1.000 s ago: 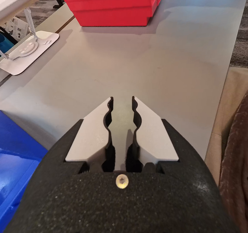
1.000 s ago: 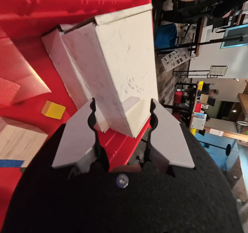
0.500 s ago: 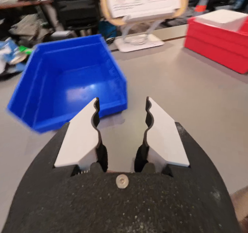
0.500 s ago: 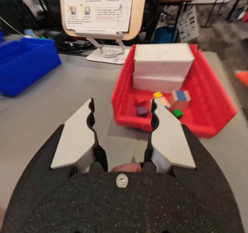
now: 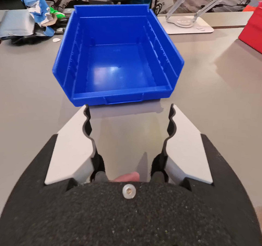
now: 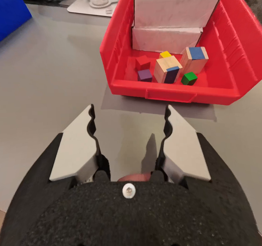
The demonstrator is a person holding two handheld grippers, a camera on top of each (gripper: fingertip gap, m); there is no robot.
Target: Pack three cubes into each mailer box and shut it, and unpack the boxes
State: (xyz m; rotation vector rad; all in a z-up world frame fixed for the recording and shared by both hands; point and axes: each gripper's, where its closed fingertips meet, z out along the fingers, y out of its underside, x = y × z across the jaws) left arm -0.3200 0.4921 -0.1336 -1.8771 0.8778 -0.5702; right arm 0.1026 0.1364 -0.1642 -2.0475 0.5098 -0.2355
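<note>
Inside red bin: boxes, cubes

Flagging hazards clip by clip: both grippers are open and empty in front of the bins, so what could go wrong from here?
1. The two white mailer boxes are stacked at the back of the red bin; pulling the lower box first would likely topple the upper one onto the cubes.
2. The purple cube and red cube sit close together, so the open right gripper may nudge one while pinching the other.
</note>
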